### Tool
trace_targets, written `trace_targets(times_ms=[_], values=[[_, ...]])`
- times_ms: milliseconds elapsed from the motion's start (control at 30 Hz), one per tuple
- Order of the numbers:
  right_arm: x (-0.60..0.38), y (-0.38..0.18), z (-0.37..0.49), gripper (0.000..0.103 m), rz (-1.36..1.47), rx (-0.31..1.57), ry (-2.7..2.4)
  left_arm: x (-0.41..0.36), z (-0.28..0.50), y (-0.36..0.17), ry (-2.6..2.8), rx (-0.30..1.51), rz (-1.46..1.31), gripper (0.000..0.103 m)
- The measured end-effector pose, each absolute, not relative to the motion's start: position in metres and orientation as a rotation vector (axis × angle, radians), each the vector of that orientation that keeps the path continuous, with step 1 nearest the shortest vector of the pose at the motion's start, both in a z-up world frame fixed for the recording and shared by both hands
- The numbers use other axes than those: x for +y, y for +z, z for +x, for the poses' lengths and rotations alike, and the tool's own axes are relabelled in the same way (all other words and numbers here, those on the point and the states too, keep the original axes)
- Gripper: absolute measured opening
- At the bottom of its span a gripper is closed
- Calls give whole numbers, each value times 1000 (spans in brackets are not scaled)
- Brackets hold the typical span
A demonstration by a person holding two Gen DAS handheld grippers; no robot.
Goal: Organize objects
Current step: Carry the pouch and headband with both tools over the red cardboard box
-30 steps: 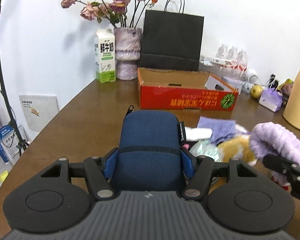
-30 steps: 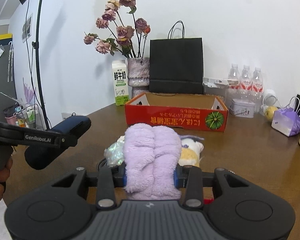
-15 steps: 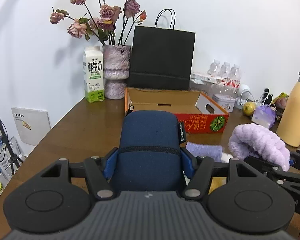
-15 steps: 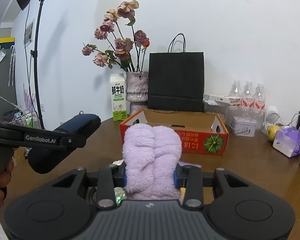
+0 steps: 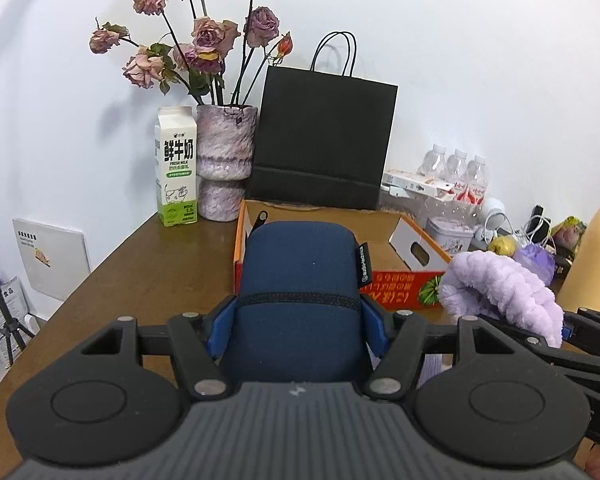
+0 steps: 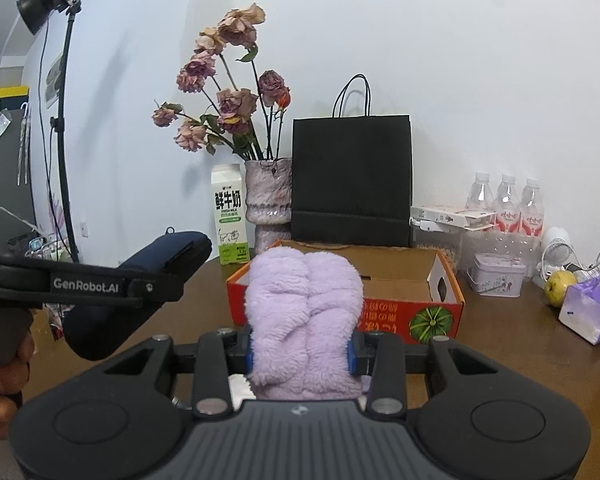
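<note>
Left wrist view: left gripper (image 5: 298, 320) is clamped on a navy blue soft zip case (image 5: 300, 280), blue pads pressing both sides, case held off the brown wooden table (image 5: 148, 272) with its far end just in front of the orange cardboard box (image 5: 404, 280). Zip pull sticks up at the case's far left corner. Right of it, the fluffy lilac plush item (image 5: 500, 288) sits in the other tool, near the box's front right corner.

Right wrist view: right gripper (image 6: 300, 354) is closed on that lilac plush (image 6: 304, 316), fabric bulging up between the blue pads, held above the table (image 6: 500, 344) and lined up with the box's front wall (image 6: 400, 316). Box is open-topped, red printed front with a watermelon graphic; can't see its floor from here. Left tool with the navy case (image 6: 140, 284) is at the left, beside and apart from the plush.

Behind the box: black paper bag with handles (image 6: 352, 180), mottled pink ceramic vase of dried roses (image 6: 270, 196), white-and-green milk carton (image 6: 229, 216). Right side: three clear water bottles (image 6: 506, 204), small round tin (image 6: 498, 272), yellow-green fruit (image 6: 560, 282), purple wrapped packet (image 6: 592, 306). Cream insulated bottle (image 5: 596, 264) at the far right of the left view.
</note>
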State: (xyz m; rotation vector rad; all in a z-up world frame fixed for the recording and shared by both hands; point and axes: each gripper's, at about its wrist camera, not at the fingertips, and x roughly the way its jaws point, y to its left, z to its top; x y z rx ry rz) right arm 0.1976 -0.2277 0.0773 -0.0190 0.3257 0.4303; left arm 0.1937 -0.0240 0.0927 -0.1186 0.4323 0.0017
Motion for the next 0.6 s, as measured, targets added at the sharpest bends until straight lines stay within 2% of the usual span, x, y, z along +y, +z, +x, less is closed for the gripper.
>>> trace_targets(times_ms=[600], values=[[-222,86,281,36,10,330,430,-35,266,100,17,401,-135,64]])
